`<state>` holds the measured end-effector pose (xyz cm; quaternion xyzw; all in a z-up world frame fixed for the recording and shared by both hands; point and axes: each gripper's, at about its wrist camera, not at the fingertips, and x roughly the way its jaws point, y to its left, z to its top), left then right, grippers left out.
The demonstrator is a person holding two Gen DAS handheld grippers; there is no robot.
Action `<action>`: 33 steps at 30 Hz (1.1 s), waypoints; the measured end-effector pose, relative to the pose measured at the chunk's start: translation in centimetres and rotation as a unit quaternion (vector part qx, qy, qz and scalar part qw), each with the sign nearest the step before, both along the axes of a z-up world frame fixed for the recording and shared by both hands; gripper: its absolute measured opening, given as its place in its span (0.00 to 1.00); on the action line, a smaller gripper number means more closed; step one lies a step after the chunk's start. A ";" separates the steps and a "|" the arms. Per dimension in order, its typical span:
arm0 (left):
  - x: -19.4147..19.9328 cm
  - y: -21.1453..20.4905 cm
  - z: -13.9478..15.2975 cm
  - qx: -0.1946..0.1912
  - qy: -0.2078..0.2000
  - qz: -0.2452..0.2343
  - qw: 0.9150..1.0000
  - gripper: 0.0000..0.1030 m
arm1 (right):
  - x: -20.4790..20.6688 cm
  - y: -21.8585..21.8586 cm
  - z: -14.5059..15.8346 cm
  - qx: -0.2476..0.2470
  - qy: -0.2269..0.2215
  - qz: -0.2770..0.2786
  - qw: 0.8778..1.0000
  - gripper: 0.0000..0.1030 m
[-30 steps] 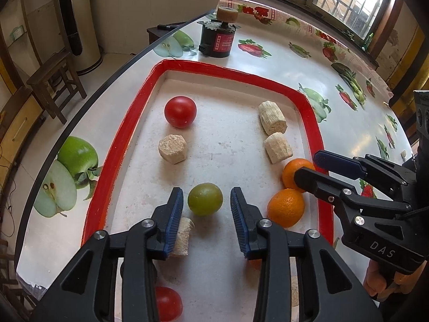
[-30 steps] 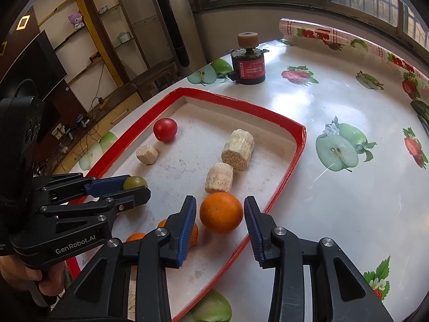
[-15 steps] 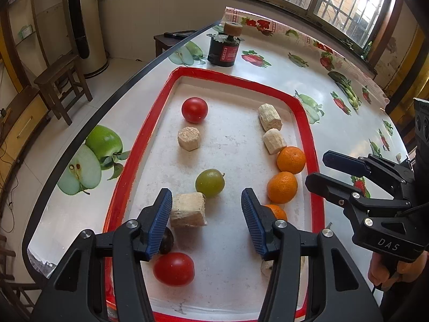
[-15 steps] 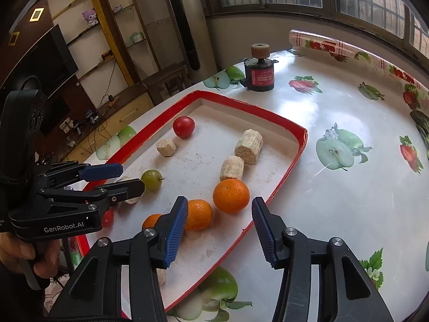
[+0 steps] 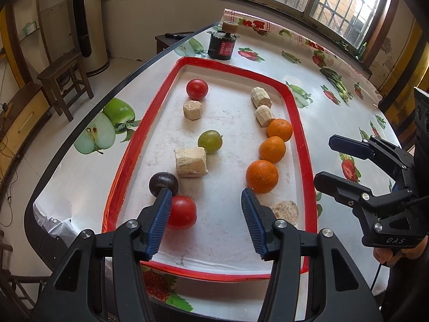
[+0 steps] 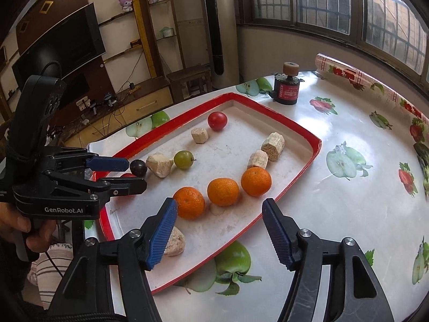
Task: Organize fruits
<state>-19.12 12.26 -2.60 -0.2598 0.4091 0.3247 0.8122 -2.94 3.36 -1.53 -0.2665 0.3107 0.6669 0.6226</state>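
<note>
A red-rimmed white tray (image 5: 304,145) (image 6: 292,179) holds the fruit. Three oranges (image 5: 262,176) (image 6: 223,191) line its right side. A green grape (image 5: 210,141) (image 6: 183,159), a dark plum (image 5: 163,183) (image 6: 138,167) and two red tomatoes (image 5: 180,212) (image 5: 197,88) lie on the left side, among several beige cob pieces (image 5: 191,161). My left gripper (image 5: 206,214) is open and empty above the tray's near end. My right gripper (image 6: 219,230) is open and empty over the tray's right rim, just short of the oranges.
A black jar with a cork lid (image 5: 224,45) (image 6: 286,90) stands beyond the tray's far end. The table's left edge (image 5: 80,123) curves close to the tray. A wooden stool (image 5: 64,80) stands on the floor to the left.
Both grippers have pulled back and up from the tray and opened wider. The green grape and the orange that lay between their fingers now rest on the tray.
</note>
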 end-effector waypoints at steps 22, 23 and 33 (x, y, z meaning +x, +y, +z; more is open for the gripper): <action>-2.3 -5.7 1.1 0.070 0.001 -0.011 0.997 0.72 | -0.4 -5.6 0.9 0.034 -0.016 0.035 0.999 0.86; -2.4 -5.8 1.2 0.073 0.000 -0.011 0.997 0.72 | -0.5 -5.9 1.0 0.035 -0.015 0.039 0.999 0.86; -3.3 -7.3 2.0 0.087 -0.009 -0.004 0.996 0.72 | -1.9 -8.2 1.0 0.050 -0.041 0.070 0.996 0.87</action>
